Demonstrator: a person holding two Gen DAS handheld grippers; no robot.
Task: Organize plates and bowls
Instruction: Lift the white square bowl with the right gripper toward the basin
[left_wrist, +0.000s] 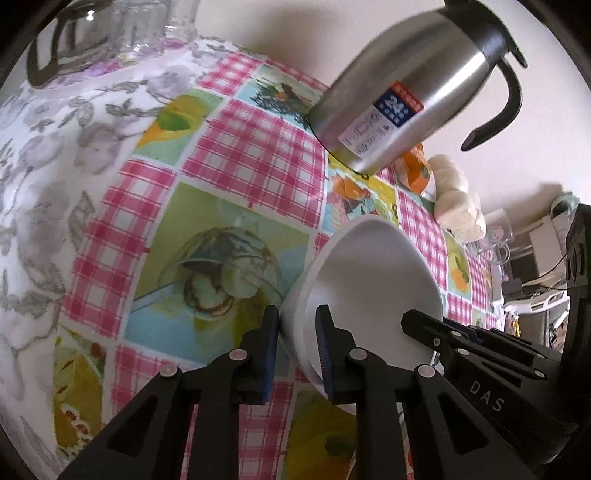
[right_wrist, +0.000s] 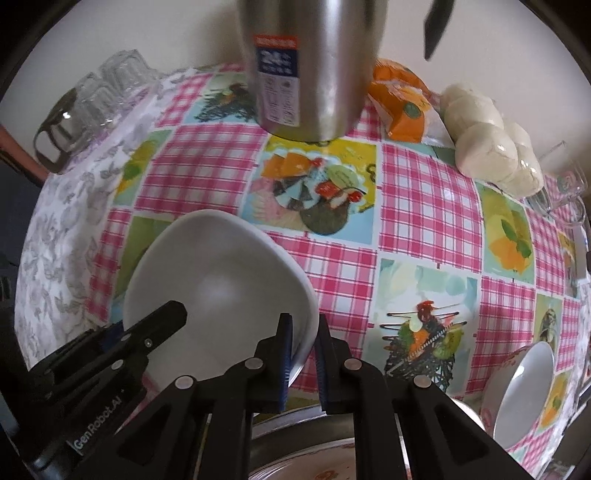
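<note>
On the checked tablecloth (right_wrist: 424, 206), the white bowl (right_wrist: 221, 280) is being clamped rim-on, seemingly lifted: left gripper (left_wrist: 297, 350) on one side, right gripper (right_wrist: 303, 354) opposite.

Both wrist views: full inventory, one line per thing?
bowl: one, white, on the table centre, gripped on opposite rims by both tools
second bowl: one, white inside, tilted, near right edge
thermos: one, steel with black handle, at the back
orange packet: one, right of thermos
buns: one bag, pale, back right
glasses: several, clear, back left
tablecloth: one, pink check with food pictures
left tool: black, shut on bowl rim
right tool: black, shut on bowl rim
</note>
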